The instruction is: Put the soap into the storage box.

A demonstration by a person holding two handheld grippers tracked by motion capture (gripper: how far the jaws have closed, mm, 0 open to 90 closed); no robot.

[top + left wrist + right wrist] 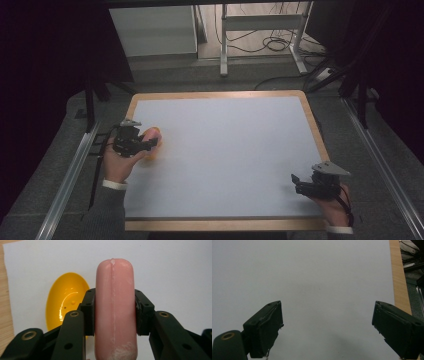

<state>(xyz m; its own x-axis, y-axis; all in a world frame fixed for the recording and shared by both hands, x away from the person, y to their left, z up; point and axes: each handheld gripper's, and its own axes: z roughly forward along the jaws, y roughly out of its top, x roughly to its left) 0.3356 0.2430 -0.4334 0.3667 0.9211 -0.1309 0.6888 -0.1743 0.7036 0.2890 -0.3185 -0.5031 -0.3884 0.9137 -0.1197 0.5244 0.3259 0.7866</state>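
Note:
My left gripper (115, 312) is shut on a pink sausage (115, 302), which stands lengthways between the jaws with its rounded end pointing away. Below and to the left of it lies a shiny yellow oval dish (65, 298) on the white sheet. In the high view the left gripper (150, 143) sits at the table's left side with the pink sausage (151, 134) in it and a bit of the yellow dish (151, 155) showing under it. My right gripper (295, 181) hovers near the front right corner; in the right gripper view it (327, 332) is open with nothing between the jaws.
A white sheet (225, 150) covers the wooden-edged table (312, 120). Metal rails (70, 175) run along both sides of the table. Behind the far edge stand a white frame (260, 30) and loose cables on the floor.

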